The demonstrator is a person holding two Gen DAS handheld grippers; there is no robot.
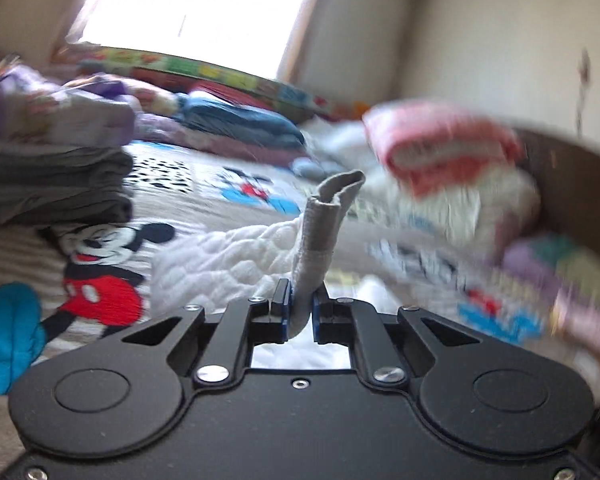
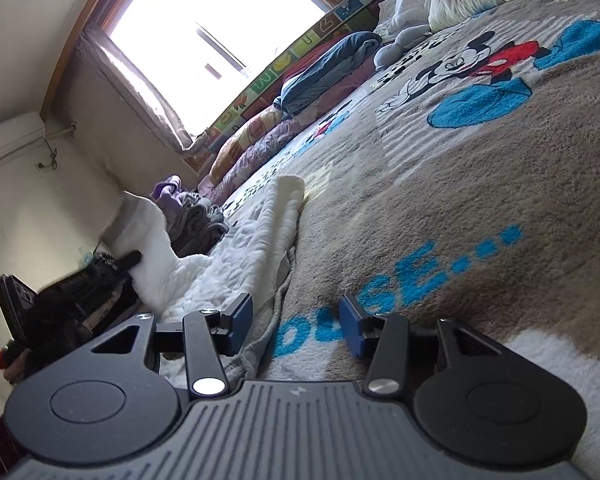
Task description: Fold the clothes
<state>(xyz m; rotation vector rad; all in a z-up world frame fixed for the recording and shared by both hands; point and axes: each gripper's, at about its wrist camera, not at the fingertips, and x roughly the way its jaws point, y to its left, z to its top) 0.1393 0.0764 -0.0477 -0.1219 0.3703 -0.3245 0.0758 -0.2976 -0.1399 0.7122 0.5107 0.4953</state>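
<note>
Gripping a grey-edged corner of the white quilted garment (image 1: 228,260), the left gripper (image 1: 300,312) had its jaws clamped tight on the fabric, which rose between them. The rest of that garment lay on the cartoon-mouse blanket (image 1: 204,200) covering the bed. A folded grey stack (image 1: 56,188) sat at the left. The right gripper (image 2: 296,324) hung low over the blanket, its jaws apart with nothing between them, just beside the garment's grey hem (image 2: 272,312).

Daylight floods in, the window (image 1: 192,4) blown out white; left view smears with motion blur (right stays crisp), fisheye bending edges.
</note>
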